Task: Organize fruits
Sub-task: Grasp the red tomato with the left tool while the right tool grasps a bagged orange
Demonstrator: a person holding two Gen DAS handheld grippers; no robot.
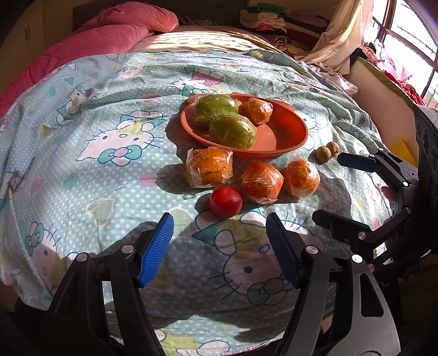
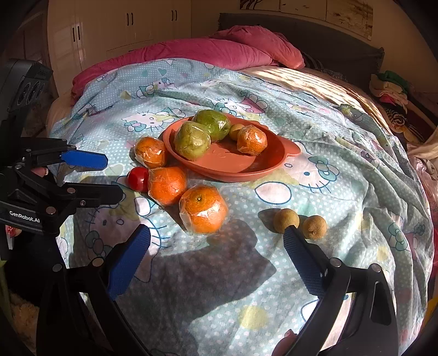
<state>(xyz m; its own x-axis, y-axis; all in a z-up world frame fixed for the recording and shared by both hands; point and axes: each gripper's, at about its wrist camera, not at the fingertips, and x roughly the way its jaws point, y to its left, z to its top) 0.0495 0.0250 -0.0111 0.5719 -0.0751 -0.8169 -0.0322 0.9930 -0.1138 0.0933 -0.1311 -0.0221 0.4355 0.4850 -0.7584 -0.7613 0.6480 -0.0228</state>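
Note:
An orange-red plate (image 1: 269, 138) (image 2: 232, 161) on the bed holds two green wrapped fruits (image 1: 232, 131) (image 2: 192, 140), a wrapped orange (image 1: 258, 110) (image 2: 251, 140) and a small yellow-green fruit (image 2: 236, 131). In front of it lie three wrapped oranges (image 1: 209, 167) (image 2: 204, 209), a red fruit (image 1: 226, 201) (image 2: 137, 178) and two small brown fruits (image 1: 322, 154) (image 2: 286, 220). My left gripper (image 1: 220, 227) (image 2: 113, 176) is open just short of the red fruit, nothing between its pads. My right gripper (image 2: 216, 236) (image 1: 327, 186) is open wide, near the closest orange and a brown fruit.
The fruits rest on a rumpled cartoon-cat sheet (image 1: 117, 142) (image 2: 314, 169). A pink quilt (image 1: 109, 38) (image 2: 213, 52) lies at the head of the bed. Piled clothes (image 1: 271, 16) sit at the far side, a window (image 1: 410, 32) beyond, and white cupboards (image 2: 123, 24) behind.

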